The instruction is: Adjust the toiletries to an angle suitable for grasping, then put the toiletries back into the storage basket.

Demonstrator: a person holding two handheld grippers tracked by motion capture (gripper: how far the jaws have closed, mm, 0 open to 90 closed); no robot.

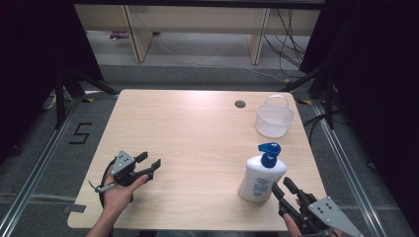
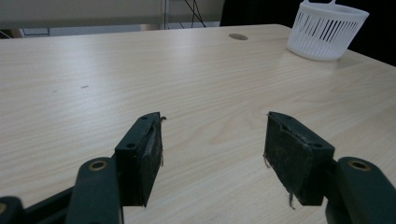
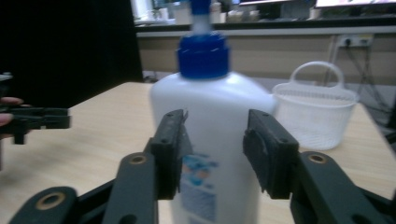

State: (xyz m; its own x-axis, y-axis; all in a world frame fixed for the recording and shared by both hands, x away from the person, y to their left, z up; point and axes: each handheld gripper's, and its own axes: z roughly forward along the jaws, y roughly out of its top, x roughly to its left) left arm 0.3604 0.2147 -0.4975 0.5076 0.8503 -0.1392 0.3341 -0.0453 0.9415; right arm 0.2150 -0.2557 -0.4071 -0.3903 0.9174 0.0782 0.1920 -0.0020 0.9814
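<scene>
A white pump bottle (image 1: 261, 176) with a blue pump head stands upright near the table's front right. My right gripper (image 1: 283, 187) is open just in front of it, jaws pointing at its lower body; in the right gripper view the bottle (image 3: 211, 135) stands just beyond the two jaws, apart from them. A white plastic basket (image 1: 274, 118) with a handle sits at the far right of the table, also seen as the basket (image 2: 325, 30) and the basket (image 3: 315, 112). My left gripper (image 1: 148, 164) is open at the front left, low over bare wood (image 2: 212, 133).
The light wooden table (image 1: 188, 143) has a round cable hole (image 1: 240, 104) near its far edge. Dark curtains flank the table. A floor marking "5" (image 1: 80, 133) lies to the left. The left gripper (image 3: 37, 119) appears far off in the right gripper view.
</scene>
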